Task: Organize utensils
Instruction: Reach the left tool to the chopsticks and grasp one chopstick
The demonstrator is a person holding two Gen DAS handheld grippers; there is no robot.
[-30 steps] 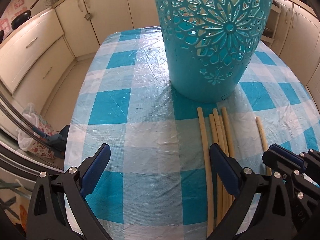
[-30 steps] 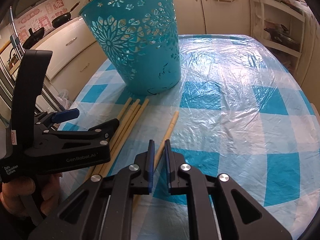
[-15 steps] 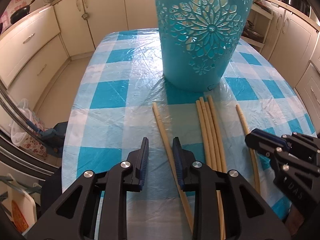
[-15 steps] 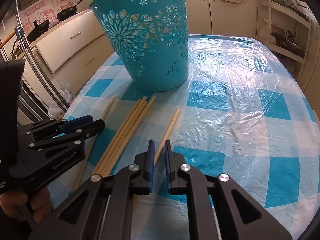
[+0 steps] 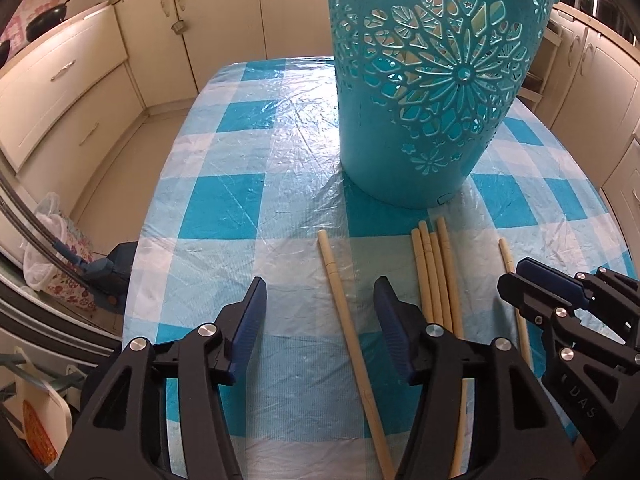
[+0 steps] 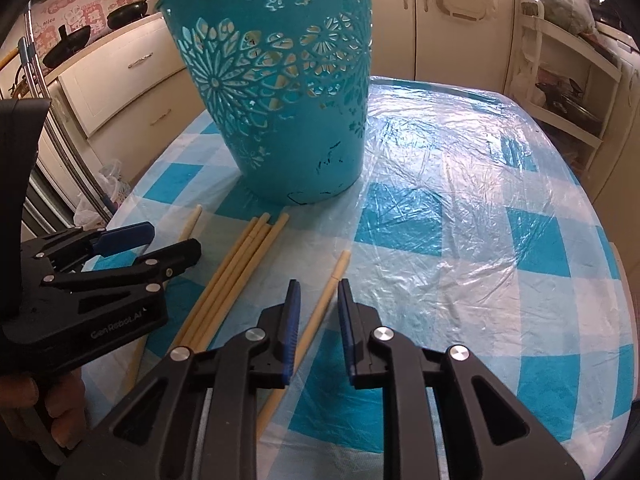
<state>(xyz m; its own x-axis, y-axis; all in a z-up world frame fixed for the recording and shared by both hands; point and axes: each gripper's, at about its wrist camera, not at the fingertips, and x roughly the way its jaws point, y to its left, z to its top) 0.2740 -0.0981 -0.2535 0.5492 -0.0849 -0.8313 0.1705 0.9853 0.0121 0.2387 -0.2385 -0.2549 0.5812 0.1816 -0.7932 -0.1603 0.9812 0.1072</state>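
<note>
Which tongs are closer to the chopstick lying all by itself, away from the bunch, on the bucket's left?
Left. The left tongs straddle that lone chopstick, open around it. The right tongs sit beyond the bundle of chopsticks, over another single stick.

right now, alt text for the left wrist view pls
The open left gripper straddles a single chopstick lying on a blue-checked tablecloth, pads clear of it. A teal cut-out basket stands beyond, four chopsticks bundled beside.

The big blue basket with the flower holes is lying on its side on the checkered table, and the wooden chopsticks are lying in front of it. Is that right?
Not quite. The blue basket stands upright on the checkered table, open end up, as the left wrist view shows. The wooden chopsticks do lie flat in front of it.
</note>
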